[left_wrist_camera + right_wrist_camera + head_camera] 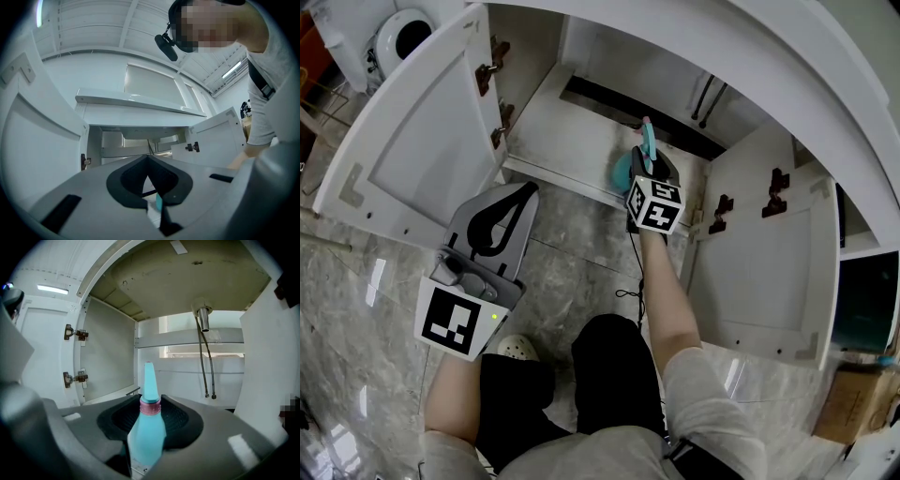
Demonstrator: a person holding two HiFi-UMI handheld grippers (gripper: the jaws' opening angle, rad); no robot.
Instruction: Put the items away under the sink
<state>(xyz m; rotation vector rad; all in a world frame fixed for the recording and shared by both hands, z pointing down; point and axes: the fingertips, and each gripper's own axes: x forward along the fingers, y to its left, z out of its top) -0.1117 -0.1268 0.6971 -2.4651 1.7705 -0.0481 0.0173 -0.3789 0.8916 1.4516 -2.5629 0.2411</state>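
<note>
Your right tool [653, 165] has its jaws closed on a teal bottle [146, 432], gripping it low on the body. The bottle's pink collar and its long tapered nozzle stand upright above the pads. You are holding it at the front edge of the under-sink cabinet [572, 127], just over the lip of the cabinet floor. Its rounded body sits beneath the tool and to its left. I cannot tell whether its base rests on the cabinet floor. The marker cube [655, 203] on this tool faces up toward you, and your forearm [667, 295] reaches straight in from below.

Your left tool [527, 191] is held back over the grey marbled floor [572, 267], just outside the cabinet's front edge and near the left door [422, 150]. Its jaws are closed with the tips meeting, and nothing is held between them. It points level toward the open cabinet.

Both cabinet doors are swung wide. The right door [769, 272] stands open beside your right arm. From the right tool, you look into a white interior with two hinges [75, 333] on the left wall. A drain pipe [202, 317] comes down from the underside of the sink [187, 273]. Two thin hoses [208, 366] drop from it to the back of the cabinet.
</note>
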